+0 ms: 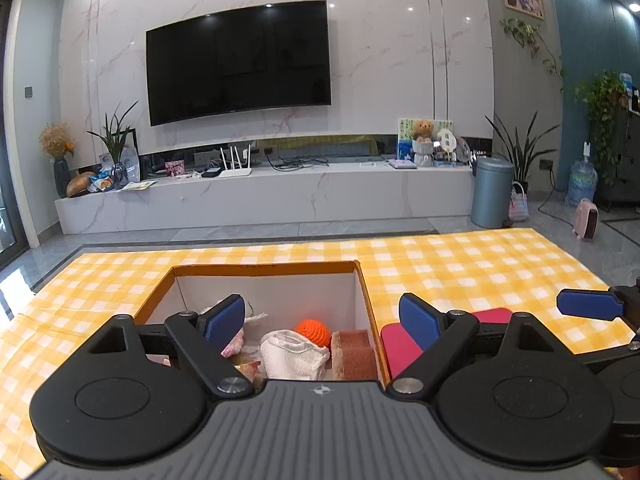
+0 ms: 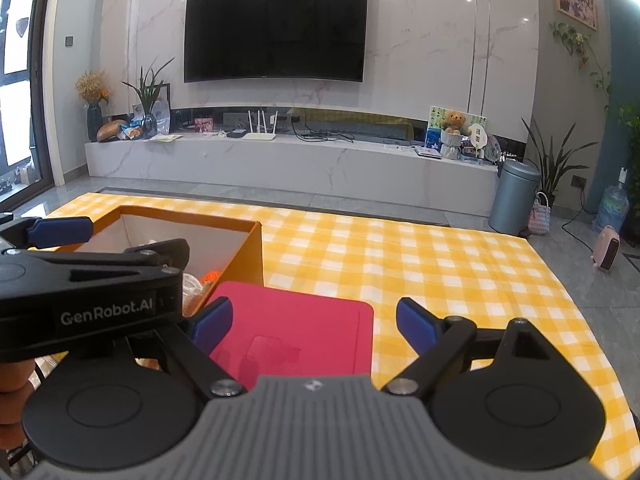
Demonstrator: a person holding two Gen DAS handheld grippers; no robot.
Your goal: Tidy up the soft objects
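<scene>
hovering wide and empty, the left claw (image 1: 322, 318) sits above the box (image 1: 368, 292) holding an orange ball (image 1: 314, 331); the right claw (image 2: 314, 320), also wide, hangs over the red mat (image 2: 296, 320).

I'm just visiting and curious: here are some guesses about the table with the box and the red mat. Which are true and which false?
1. The orange ball lies inside the box. True.
2. The red mat lies inside the box. False: it lies flat on the checked cloth, beside the box.
3. The right gripper is open and holds nothing. True.
4. The left gripper is clamped on the white cloth. False: its jaws stand wide, gripping nothing.
5. The box is empty. False: it also holds a tan sponge.
</scene>
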